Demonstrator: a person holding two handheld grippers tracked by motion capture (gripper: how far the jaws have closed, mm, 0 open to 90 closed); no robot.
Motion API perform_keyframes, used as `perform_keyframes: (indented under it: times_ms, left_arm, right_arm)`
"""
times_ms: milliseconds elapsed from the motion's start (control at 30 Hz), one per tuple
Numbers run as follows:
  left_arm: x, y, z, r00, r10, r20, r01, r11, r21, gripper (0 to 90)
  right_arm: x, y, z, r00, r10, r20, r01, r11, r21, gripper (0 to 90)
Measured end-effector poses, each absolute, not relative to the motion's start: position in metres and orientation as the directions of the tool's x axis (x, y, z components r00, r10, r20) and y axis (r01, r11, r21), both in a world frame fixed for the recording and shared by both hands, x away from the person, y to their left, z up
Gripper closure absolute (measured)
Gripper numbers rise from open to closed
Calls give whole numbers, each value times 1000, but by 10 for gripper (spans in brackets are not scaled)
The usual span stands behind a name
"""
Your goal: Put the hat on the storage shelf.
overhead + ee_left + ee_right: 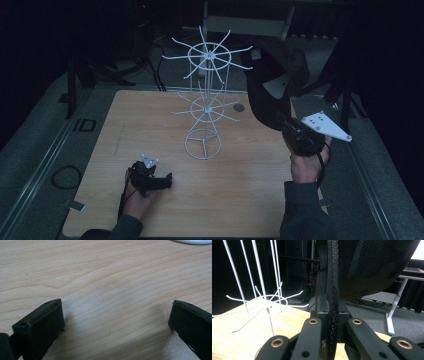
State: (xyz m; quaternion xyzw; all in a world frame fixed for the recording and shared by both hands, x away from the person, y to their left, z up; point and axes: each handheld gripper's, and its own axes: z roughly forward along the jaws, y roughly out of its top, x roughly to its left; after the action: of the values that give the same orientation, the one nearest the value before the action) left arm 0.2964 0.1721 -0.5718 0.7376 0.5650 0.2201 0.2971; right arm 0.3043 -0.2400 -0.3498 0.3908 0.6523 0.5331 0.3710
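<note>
The right gripper has its jaws pressed together on the thick black edge of a dark cap, whose perforated crown hangs just past the jaws in the right gripper view. In the high view that gripper is raised at the table's right side, the cap lifted up and toward the upper tier of a white wire rack, with the hand below it. The left gripper has its jaws spread wide with bare wood between them, and it rests low on the wooden table near the front left, well apart from the rack's ring base.
</note>
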Motion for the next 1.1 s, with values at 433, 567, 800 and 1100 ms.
perform_keyframes:
  times_ms: [433,567,800,1100]
  left_arm:
    - [296,172,-572,265,964,-11,703,-186,687,2]
    - [296,172,-572,265,964,-10,703,-186,686,1]
    - [296,172,-572,265,964,-10,703,-186,687,1]
    - [296,172,-572,267,964,-8,704,-189,685,2]
  right_arm:
    - [298,-232,-359,-419,902,-105,92,158,983,865]
    - [296,-230,-362,-430,896,-111,87,163,983,864]
    - [294,-218,-371,-431,883,-188,78,244,967,861]
    - [298,-210,-387,-512,833,-211,118,311,943,800]
